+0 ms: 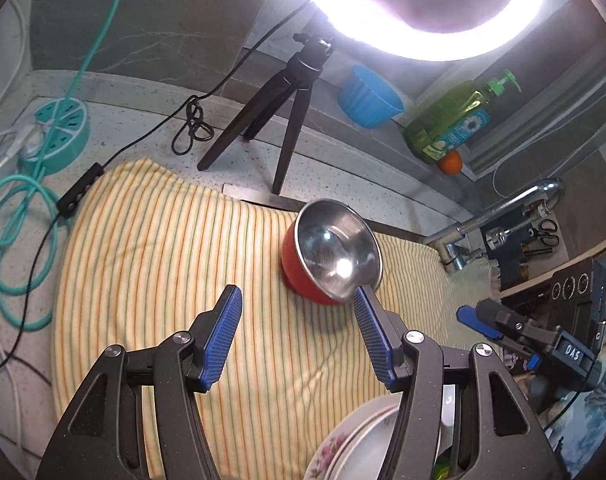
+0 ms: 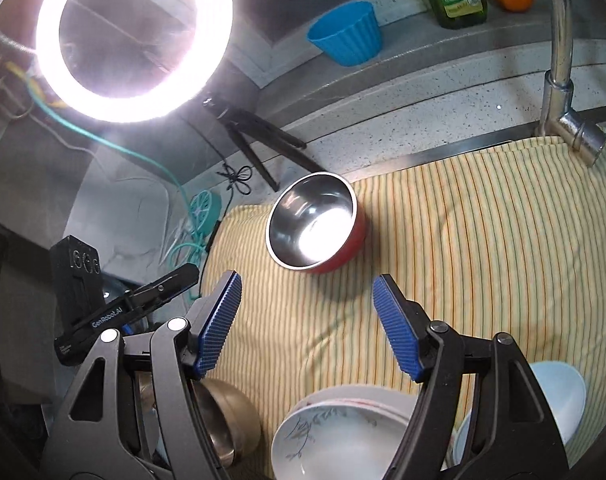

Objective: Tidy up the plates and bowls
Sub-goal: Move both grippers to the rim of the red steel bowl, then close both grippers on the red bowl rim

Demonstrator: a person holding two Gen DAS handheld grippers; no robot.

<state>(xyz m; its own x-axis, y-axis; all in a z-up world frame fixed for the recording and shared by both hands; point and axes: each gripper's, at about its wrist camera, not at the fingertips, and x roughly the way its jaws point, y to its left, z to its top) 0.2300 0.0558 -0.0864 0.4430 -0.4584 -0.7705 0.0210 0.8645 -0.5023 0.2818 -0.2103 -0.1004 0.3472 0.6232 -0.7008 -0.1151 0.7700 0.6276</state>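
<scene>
Here, my left gripper (image 1: 297, 300) stands open at lower centre of the left wrist view, nothing between its blue pads; the tip of its right-hand pad lies against the near rim of the red bowl (image 1: 331, 252) in this picture, though I cannot tell whether they touch. That steel-lined bowl rests tilted on the striped cloth (image 1: 151, 240) that covers the bench (image 1: 143, 128), just right of centre. A flowered plate (image 1: 343, 448) shows at the bottom edge beneath the gripper. My right gripper (image 1: 473, 320) enters from the right edge.

In the right wrist view, my right gripper (image 2: 307, 292) is likewise open and empty, with the red bowl (image 2: 315, 220) beyond its pads at centre, apart from them. Along the bottom edge lie a brass-coloured metal bowl (image 2: 231, 420), a white bowl with a leaf pattern (image 2: 335, 436) and a pale blue bowl (image 2: 559, 396). A lit ring light (image 2: 135, 40) fills the upper left; a blue ribbed cup (image 2: 347, 34) and a faucet (image 2: 561, 60) stand at upper right.
</scene>
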